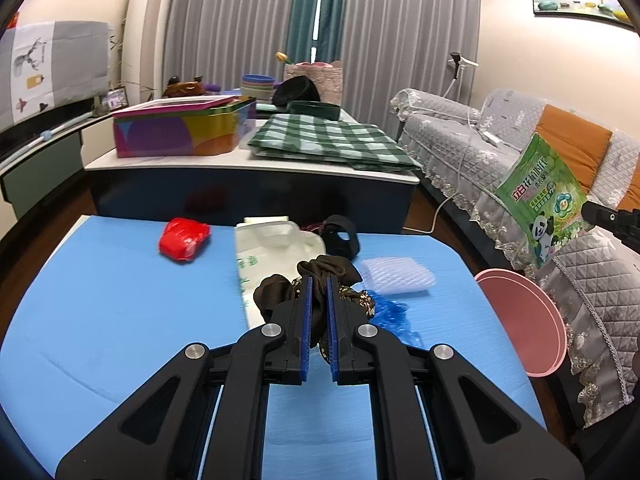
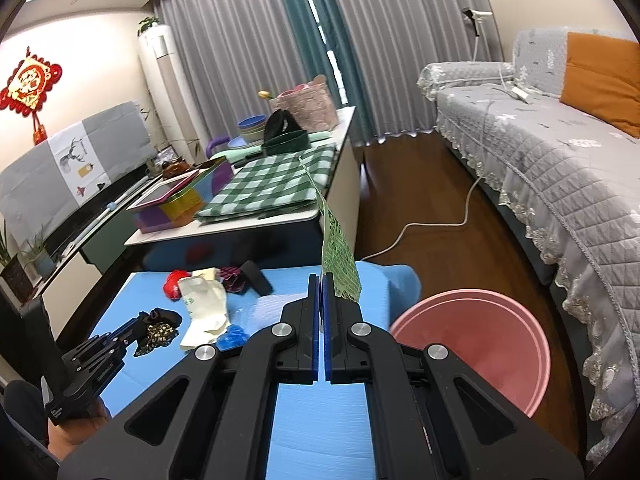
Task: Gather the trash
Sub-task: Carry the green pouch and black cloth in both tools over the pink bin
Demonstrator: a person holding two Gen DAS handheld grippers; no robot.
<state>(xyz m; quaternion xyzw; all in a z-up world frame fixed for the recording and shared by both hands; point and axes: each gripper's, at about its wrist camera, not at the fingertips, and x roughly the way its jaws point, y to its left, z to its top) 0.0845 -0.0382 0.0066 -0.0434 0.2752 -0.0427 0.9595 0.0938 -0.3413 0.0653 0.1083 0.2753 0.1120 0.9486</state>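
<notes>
My left gripper (image 1: 319,280) is shut on a dark brown scrunchie (image 1: 320,272) low over the blue table (image 1: 100,300); it also shows in the right wrist view (image 2: 136,330). My right gripper (image 2: 322,278) is shut on a green panda-print wrapper (image 2: 338,256) and holds it upright in the air, left of the pink bin (image 2: 476,344). The wrapper (image 1: 548,204) also shows at the right of the left wrist view, above the bin (image 1: 524,320). On the table lie a red wrapper (image 1: 184,238), a white plastic bag (image 1: 272,248), a white foam net (image 1: 396,276) and a blue wrapper (image 1: 394,316).
A black strap (image 1: 340,236) lies at the table's far edge. Behind stands a low cabinet (image 1: 240,160) with a colourful tin box (image 1: 184,128) and a green checked cloth (image 1: 332,140). A grey covered sofa (image 2: 560,168) runs along the right. A white cable (image 2: 432,224) crosses the wooden floor.
</notes>
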